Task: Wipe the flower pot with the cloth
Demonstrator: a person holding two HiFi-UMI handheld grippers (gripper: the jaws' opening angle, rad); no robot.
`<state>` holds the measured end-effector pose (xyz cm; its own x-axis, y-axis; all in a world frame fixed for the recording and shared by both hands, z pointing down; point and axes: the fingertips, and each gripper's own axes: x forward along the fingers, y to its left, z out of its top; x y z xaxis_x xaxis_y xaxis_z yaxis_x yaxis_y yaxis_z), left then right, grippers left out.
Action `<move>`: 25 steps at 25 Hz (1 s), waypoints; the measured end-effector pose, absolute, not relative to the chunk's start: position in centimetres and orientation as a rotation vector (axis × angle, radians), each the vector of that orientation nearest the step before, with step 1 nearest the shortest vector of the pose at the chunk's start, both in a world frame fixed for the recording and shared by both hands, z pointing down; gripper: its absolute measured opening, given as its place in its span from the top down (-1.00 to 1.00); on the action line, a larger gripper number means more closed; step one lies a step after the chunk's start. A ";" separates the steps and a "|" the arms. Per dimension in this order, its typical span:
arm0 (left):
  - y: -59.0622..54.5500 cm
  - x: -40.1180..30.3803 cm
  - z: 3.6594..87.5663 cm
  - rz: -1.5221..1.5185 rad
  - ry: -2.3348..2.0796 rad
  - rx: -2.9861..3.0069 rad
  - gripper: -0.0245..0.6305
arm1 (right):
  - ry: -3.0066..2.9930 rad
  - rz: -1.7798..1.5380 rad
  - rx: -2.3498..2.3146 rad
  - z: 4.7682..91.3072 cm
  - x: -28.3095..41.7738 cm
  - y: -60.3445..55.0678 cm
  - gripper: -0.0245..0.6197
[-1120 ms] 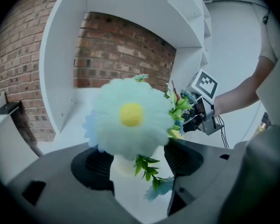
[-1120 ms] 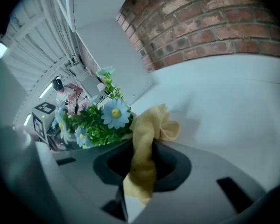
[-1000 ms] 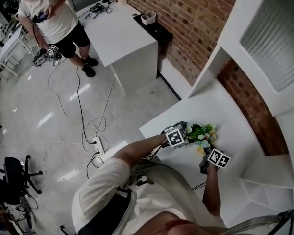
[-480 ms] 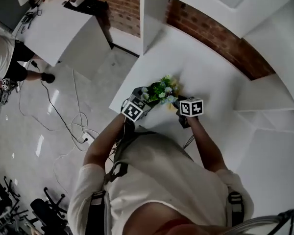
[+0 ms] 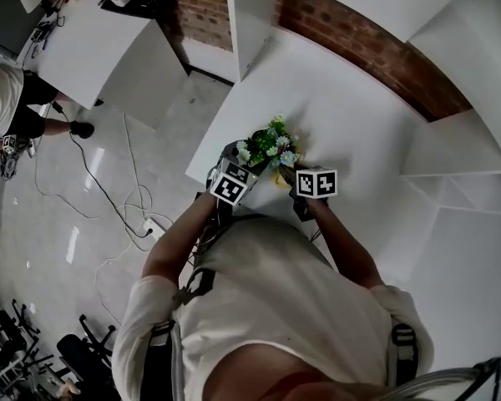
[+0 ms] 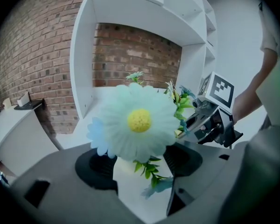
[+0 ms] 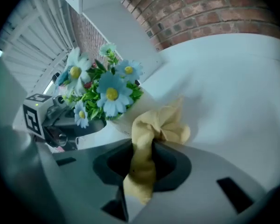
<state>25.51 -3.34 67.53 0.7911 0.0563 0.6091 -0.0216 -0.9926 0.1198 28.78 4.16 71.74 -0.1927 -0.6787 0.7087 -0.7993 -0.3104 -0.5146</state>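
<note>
A white flower pot (image 7: 126,118) full of blue and white artificial daisies (image 5: 267,147) stands near the front edge of a white table (image 5: 351,115). My left gripper (image 5: 234,170) is on the pot's left side. In the left gripper view the pot (image 6: 123,164) sits between the jaws of the left gripper (image 6: 140,162), which is shut on it. My right gripper (image 7: 142,160) is shut on a bunched yellow cloth (image 7: 163,125), which lies against the pot's right side. In the head view the right gripper (image 5: 296,180) is just right of the flowers, and the pot body is hidden under them.
A brick wall (image 5: 367,44) and white shelving (image 5: 459,149) stand behind and to the right of the table. Another white table (image 5: 92,48) is at the far left. Cables (image 5: 134,199) run over the floor. A second person (image 5: 8,98) stands at the left edge.
The head view swung round between the first two frames. Both grippers stayed at the pot. Since half a second ago the right gripper and cloth have shifted slightly left toward the flowers.
</note>
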 end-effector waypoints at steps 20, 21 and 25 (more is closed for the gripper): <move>-4.9 25.5 66.0 1.035 0.246 2.815 -0.05 | -1.786 1.505 1.974 70.7 31.7 2.4 0.61; -4.8 25.8 66.2 1.013 0.233 2.819 -0.05 | -1.772 1.499 1.978 70.8 31.7 2.4 0.61; -4.1 26.1 66.9 0.979 0.211 2.860 -0.05 | -1.692 1.489 2.048 71.0 32.1 2.7 0.61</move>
<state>26.05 -4.13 66.93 0.7821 0.1672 0.6003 0.0952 -0.9841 0.1500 32.08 2.74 70.95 -0.0928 -0.6982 0.7098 -0.7928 -0.3795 -0.4769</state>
